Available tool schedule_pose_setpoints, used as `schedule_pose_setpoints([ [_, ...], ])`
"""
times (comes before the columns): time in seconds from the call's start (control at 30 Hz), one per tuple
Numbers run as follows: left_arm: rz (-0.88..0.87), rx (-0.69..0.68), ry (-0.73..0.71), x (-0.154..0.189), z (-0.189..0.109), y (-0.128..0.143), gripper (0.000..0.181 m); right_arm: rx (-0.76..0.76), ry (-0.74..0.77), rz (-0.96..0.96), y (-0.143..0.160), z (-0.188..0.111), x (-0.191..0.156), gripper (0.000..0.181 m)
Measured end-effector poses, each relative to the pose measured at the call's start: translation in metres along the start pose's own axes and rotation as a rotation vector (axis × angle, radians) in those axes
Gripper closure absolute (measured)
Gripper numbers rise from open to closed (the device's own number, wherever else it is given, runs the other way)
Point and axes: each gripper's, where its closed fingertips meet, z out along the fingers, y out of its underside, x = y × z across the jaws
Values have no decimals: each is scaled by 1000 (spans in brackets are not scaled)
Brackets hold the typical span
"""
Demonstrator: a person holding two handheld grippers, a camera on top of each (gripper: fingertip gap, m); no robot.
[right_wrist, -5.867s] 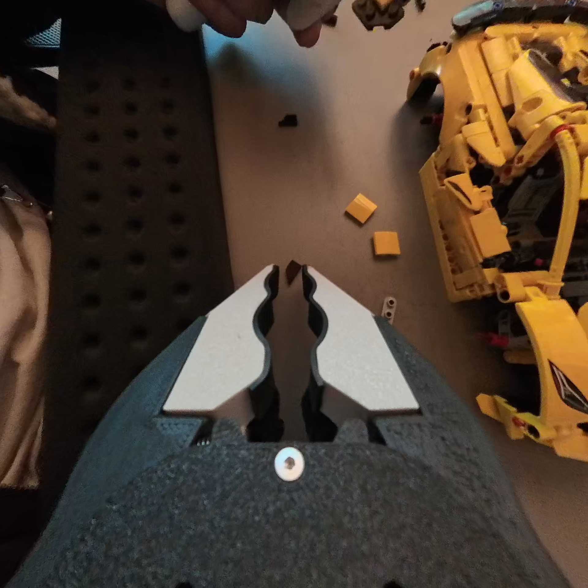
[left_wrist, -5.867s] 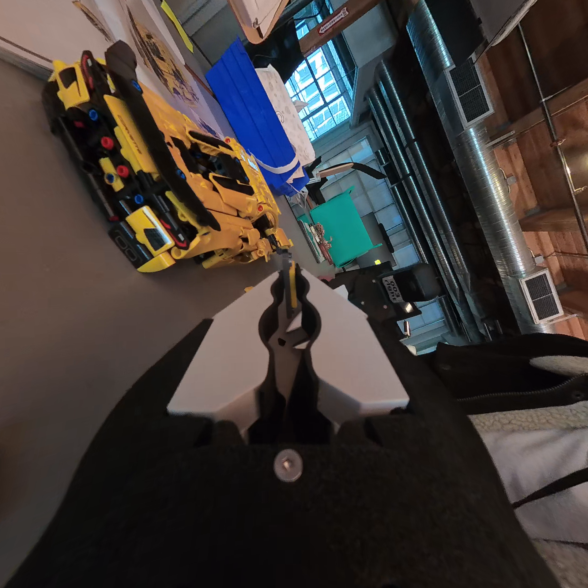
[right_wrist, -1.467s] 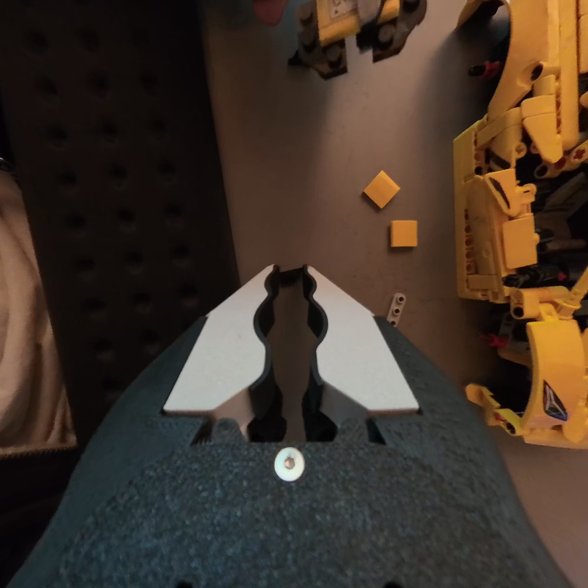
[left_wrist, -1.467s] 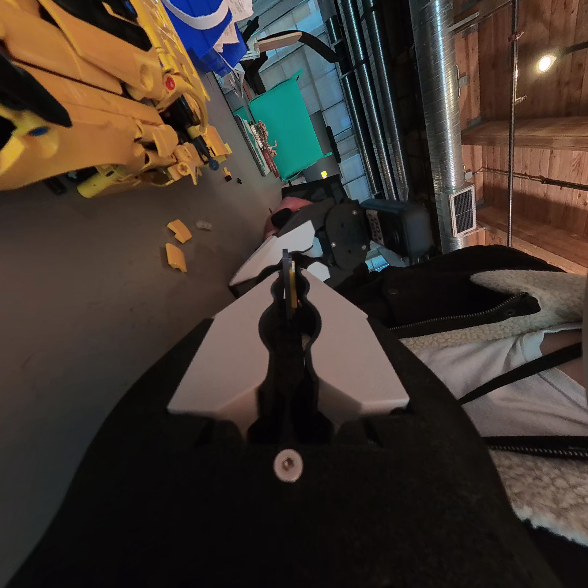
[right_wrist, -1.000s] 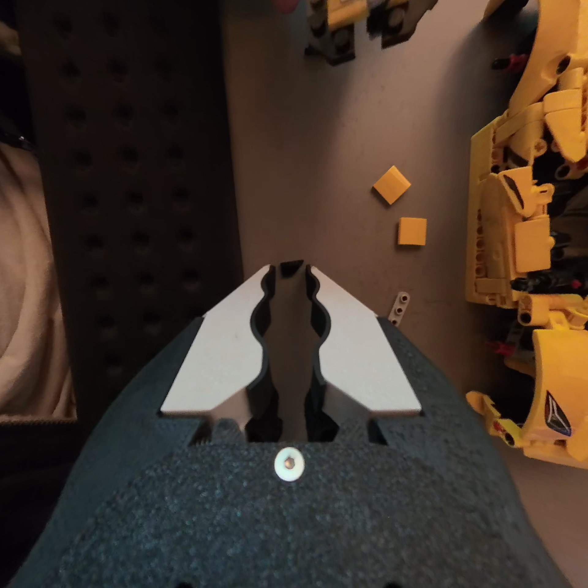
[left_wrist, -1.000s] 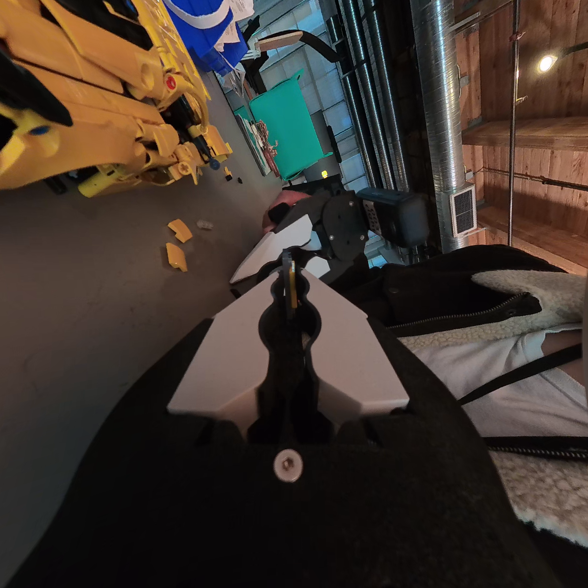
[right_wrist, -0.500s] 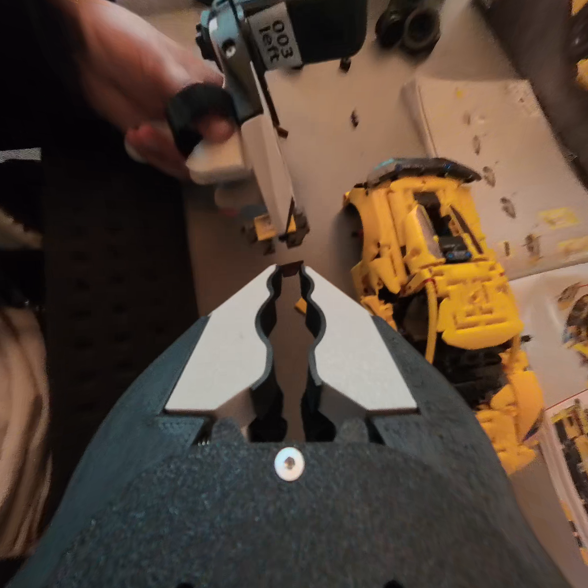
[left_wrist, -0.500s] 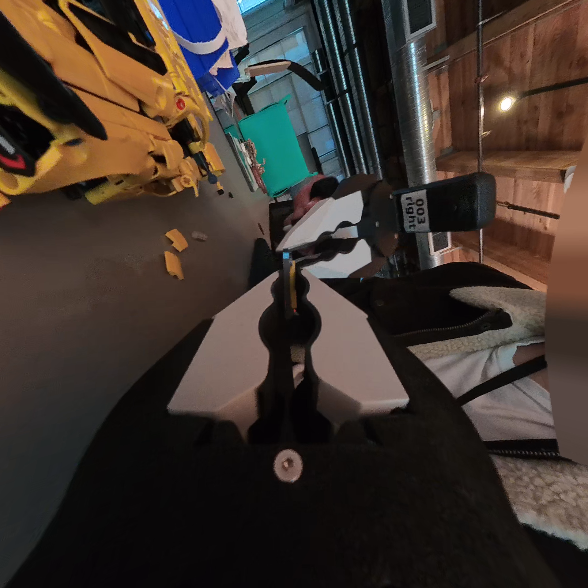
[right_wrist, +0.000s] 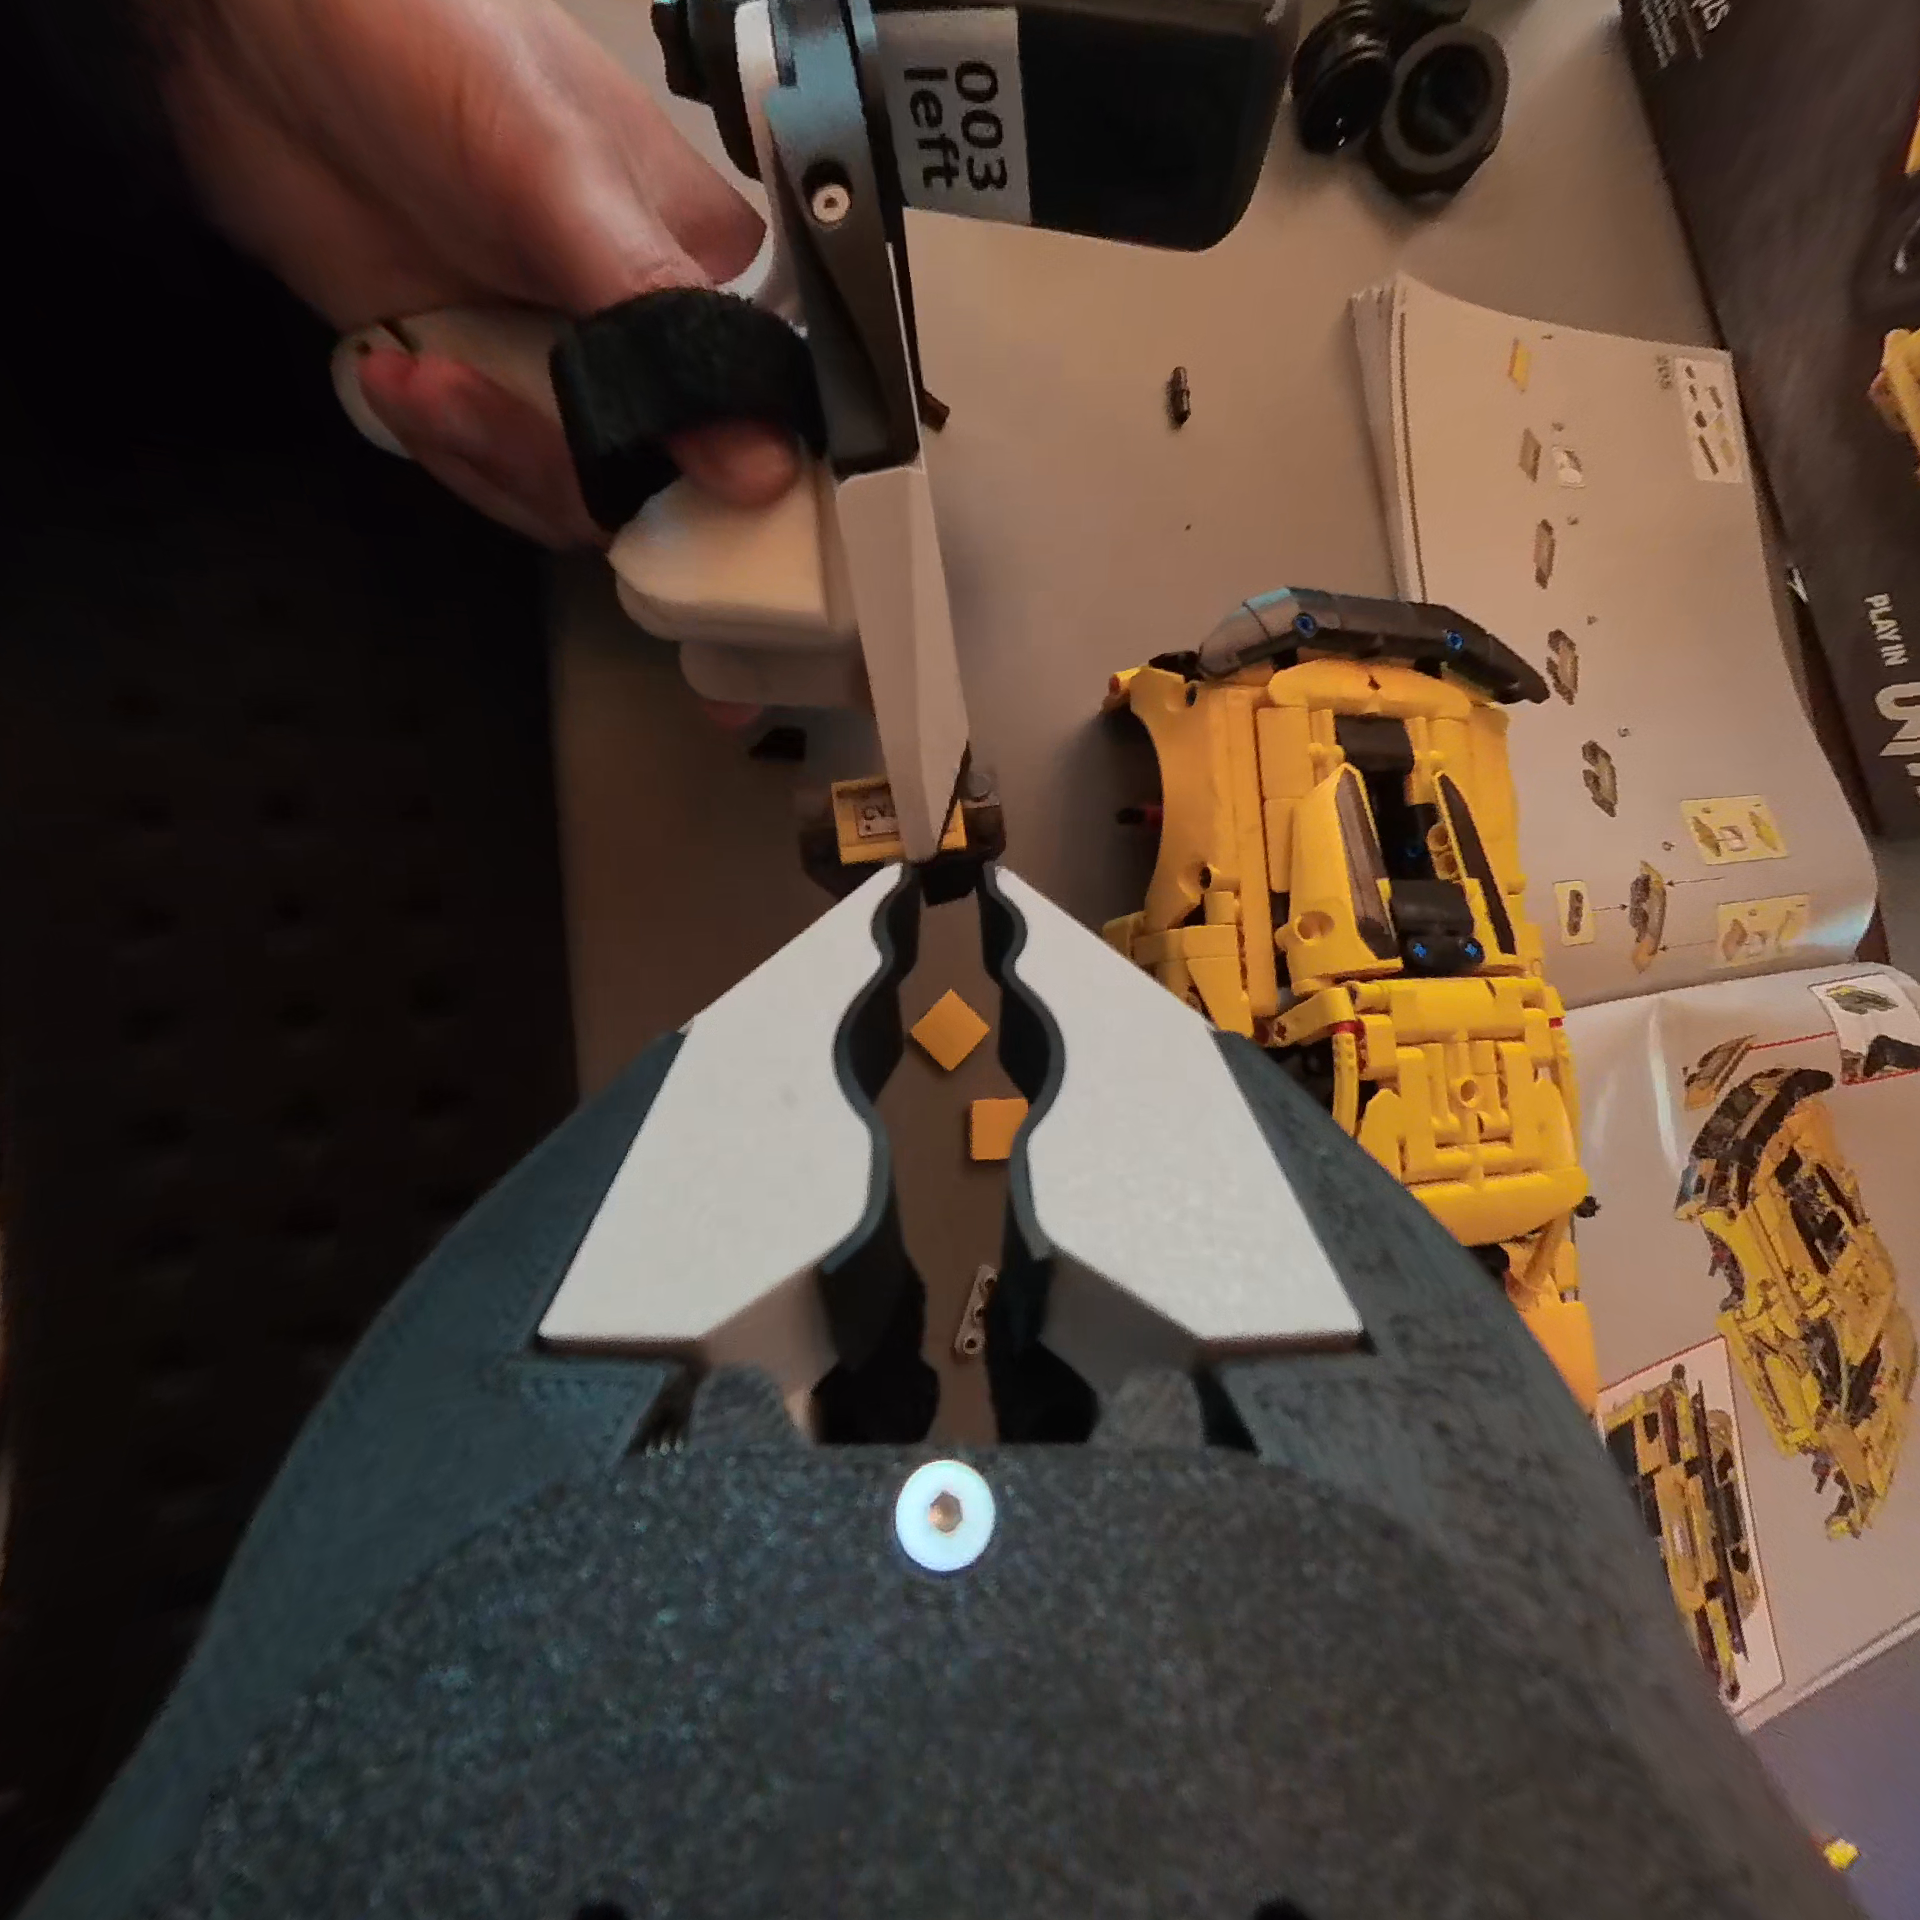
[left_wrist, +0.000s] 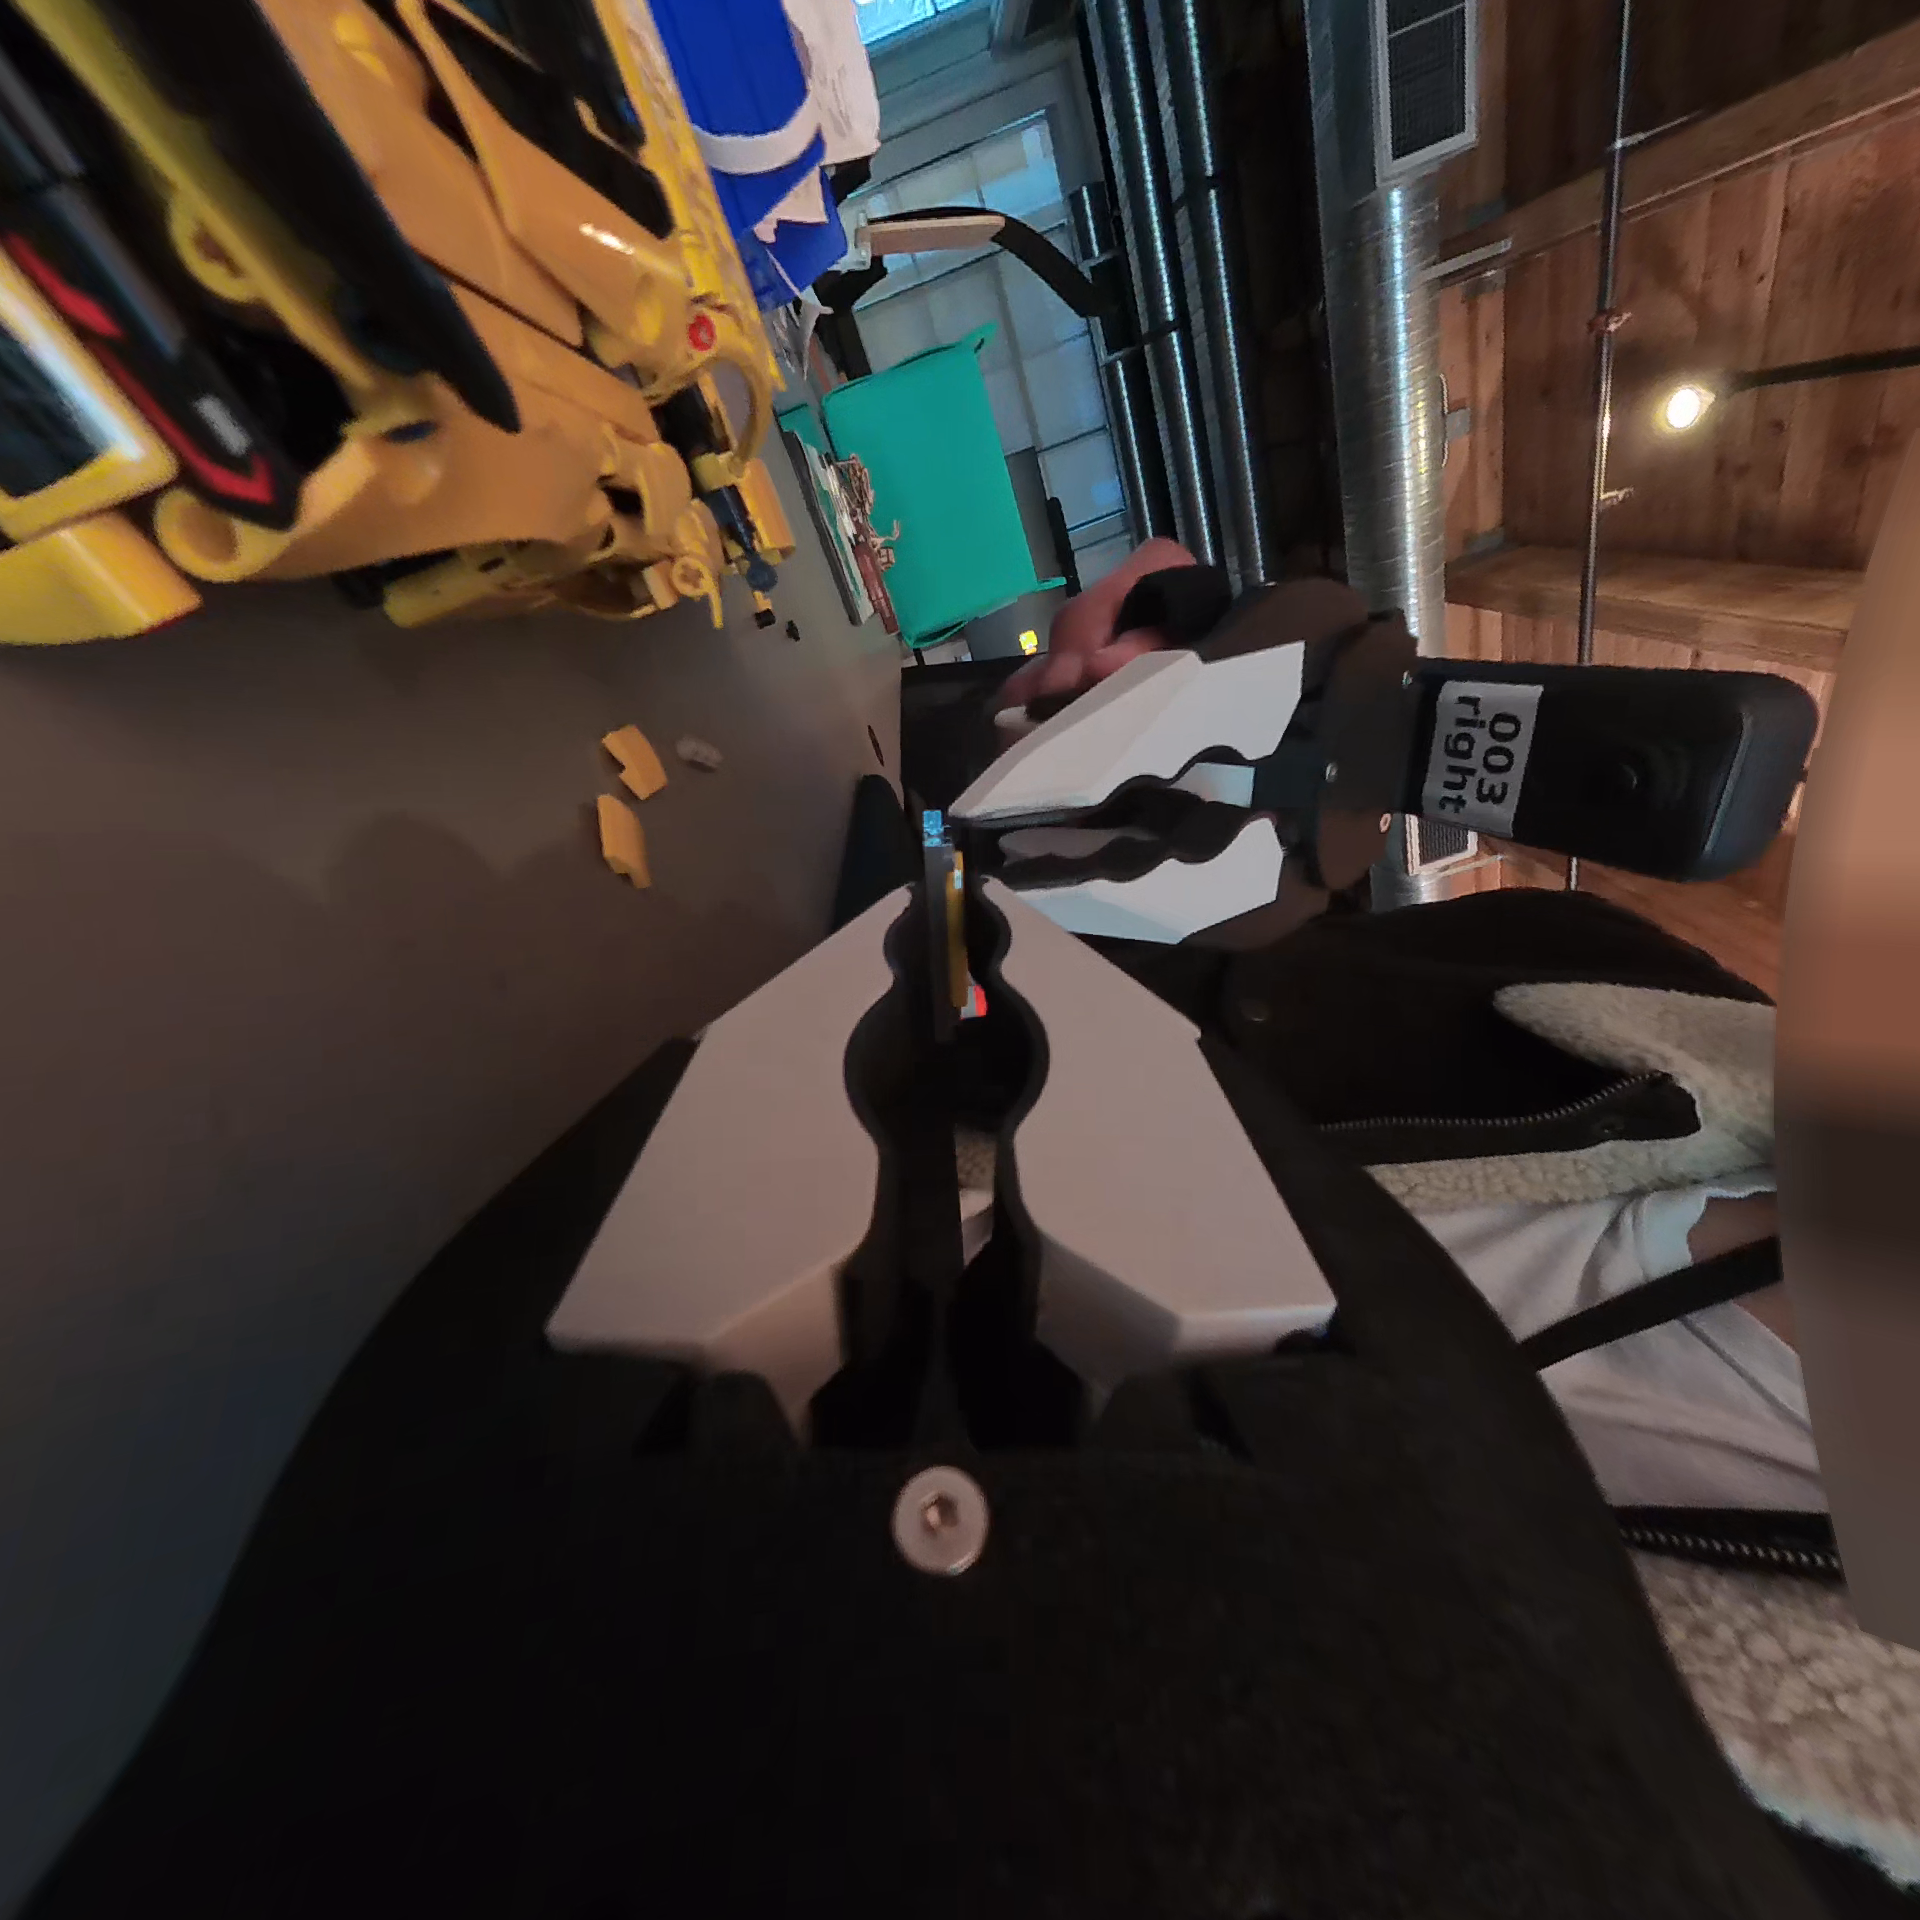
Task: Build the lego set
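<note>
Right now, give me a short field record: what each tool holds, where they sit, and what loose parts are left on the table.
left tool: shut on a small yellow and dark subassembly
right tool: shut on a small black piece, tip beside the subassembly
car model: on the table
loose parts: two yellow tiles, a small grey connector
instruction booklet: open beyond the car

Yellow lego car [right_wrist: 1382,935] on grey table, two loose yellow tiles [right_wrist: 948,1027] beside it

Both wrist cameras face each other closely, sharing the yellow car [right_wrist: 1382,935], seemingly.
</note>
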Motion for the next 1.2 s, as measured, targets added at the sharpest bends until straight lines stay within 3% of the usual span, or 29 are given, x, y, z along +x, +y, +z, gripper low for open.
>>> schedule_pose_setpoints([
  [0.5,-106,18,52,-2,-3,-5,176,-32,-153,66,0,5,4,169],
  [1.2,-173,99,167,8,-13,-19,176,-52,-227,58,-16,8,15,168],
])
